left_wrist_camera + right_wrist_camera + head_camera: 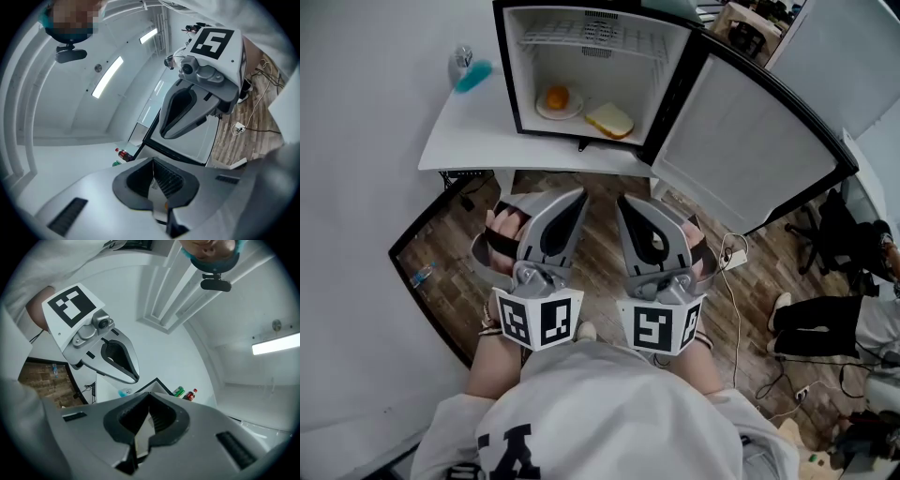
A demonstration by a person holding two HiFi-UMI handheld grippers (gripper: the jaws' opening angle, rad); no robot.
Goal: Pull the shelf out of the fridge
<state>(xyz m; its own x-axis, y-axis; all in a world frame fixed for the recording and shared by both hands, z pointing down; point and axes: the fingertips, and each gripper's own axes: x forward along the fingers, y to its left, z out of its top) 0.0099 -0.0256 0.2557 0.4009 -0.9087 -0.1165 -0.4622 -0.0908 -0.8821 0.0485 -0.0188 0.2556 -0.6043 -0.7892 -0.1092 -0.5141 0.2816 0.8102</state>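
Well short of the open fridge [510, 75], the left tool [573, 207] and right tool [630, 212] point side by side, closed and empty, seemingly lined up for its wire shelf [591, 39].

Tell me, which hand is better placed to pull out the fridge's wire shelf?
Left, marginally. Both hang equally far back, jaws shut, but the left gripper lines up with the wire shelf, while the right gripper sits nearer the hinge side of the open door.
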